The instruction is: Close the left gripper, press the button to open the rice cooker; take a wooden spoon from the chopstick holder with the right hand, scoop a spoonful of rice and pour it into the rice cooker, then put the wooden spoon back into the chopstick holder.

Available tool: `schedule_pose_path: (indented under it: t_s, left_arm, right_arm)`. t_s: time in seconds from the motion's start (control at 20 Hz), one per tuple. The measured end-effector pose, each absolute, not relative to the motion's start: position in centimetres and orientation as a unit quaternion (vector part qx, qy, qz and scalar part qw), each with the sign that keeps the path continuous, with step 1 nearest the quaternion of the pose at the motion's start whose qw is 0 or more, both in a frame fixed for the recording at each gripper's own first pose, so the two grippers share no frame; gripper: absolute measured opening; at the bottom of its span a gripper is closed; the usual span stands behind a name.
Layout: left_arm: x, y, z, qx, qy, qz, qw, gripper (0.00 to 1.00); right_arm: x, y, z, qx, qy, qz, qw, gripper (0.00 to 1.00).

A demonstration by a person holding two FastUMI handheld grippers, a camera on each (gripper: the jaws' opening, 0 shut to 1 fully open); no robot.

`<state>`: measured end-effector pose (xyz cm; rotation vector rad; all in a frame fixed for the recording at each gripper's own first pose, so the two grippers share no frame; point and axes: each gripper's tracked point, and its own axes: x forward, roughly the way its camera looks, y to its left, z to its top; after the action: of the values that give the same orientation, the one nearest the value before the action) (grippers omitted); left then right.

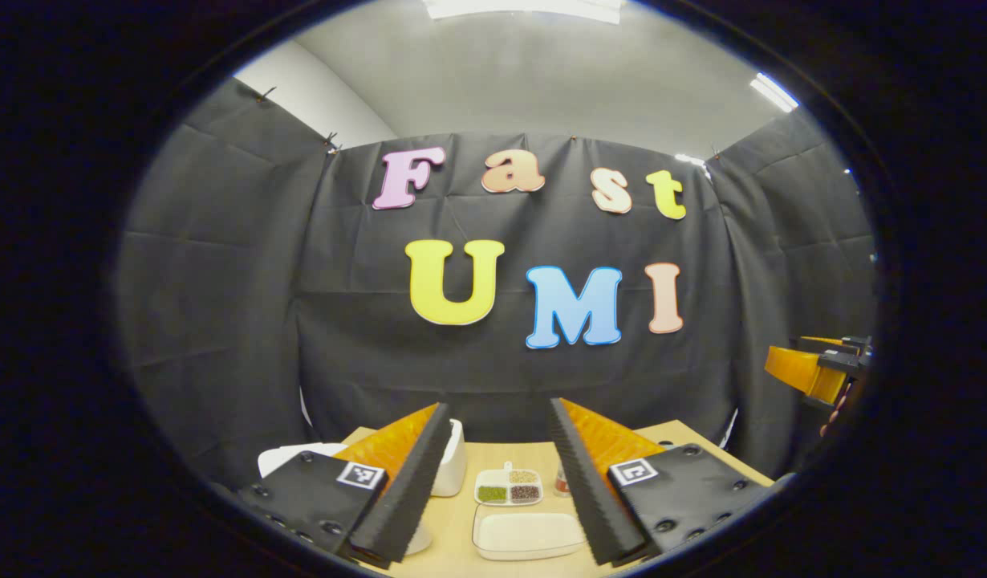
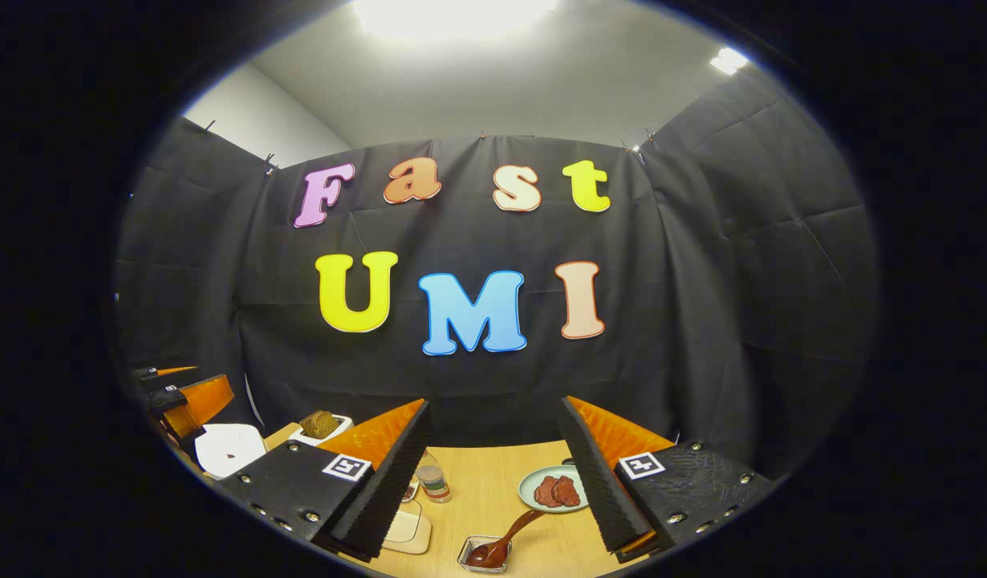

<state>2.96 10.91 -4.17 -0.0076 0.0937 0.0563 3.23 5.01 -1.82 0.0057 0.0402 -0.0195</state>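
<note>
- Nearest the lens in the left gripper view, the left tongs [image 1: 493, 482] stand with their jaws wide apart and nothing between them, raised above the pale wooden surface [image 1: 461, 526].
- Between those jaws lie a shallow white rectangular tray of rice [image 1: 528, 535] and, just behind it, a small white four-part dish of coloured grains [image 1: 509, 487]; a white rounded rice cooker [image 1: 452, 459] sits to the left, partly hidden by the finger.
- Right tongs [image 2: 493, 486] likewise hang open and empty, in the right gripper view.
- Below them a dark brown wooden spoon [image 2: 501, 542] rests bowl-down in a small clear square holder [image 2: 484, 554], handle slanting up to the right; a pale green plate of reddish slices [image 2: 559, 490] lies just beyond.
- By my judgement the spoon is light, stiff and smooth, so it could swivel in the grip; take it mid-handle, clear of the holder's rim.
- The cooker's button cannot be made out.
</note>
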Motion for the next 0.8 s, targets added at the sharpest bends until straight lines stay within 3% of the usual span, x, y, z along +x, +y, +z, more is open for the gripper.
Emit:
schedule_pose_path:
  t_s: [0.05,0.1,0.15,0.2,0.3,0.4,0.8]
  left_arm:
    - [3.1,12.1,-4.8,-0.008,0.055,0.033,0.998,0.82]
    - [3.1,13.2,-5.5,-0.01,0.067,0.039,0.997,0.6]
    - [3.4,14.0,-6.4,-0.012,0.081,0.032,0.996,0.51]
    - [3.4,14.8,-7.8,-0.012,0.105,0.029,0.994,0.35]
    - [3.6,17.2,-10.6,-0.015,0.151,0.031,0.988,0.17]
    - [3.0,20.8,-12.6,-0.034,0.179,0.056,0.982,0.09]
    - [3.4,30.4,-21.4,-0.085,0.286,0.113,0.948,0.09]
  right_arm:
    - [3.4,5.3,-2.1,0.002,0.024,-0.006,1.0,0.96]
    - [3.4,5.5,-2.4,0.001,0.028,-0.003,1.0,0.96]
    - [3.5,5.6,-2.5,0.0,0.031,-0.002,1.0,0.96]
    - [3.6,5.7,-2.8,0.0,0.034,0.0,0.999,0.96]
    - [3.8,6.1,-3.4,0.001,0.043,0.007,0.999,0.96]
    - [3.8,6.3,-4.0,-0.003,0.052,0.01,0.999,0.96]
    - [3.9,6.4,-6.4,-0.008,0.087,0.007,0.996,0.96]
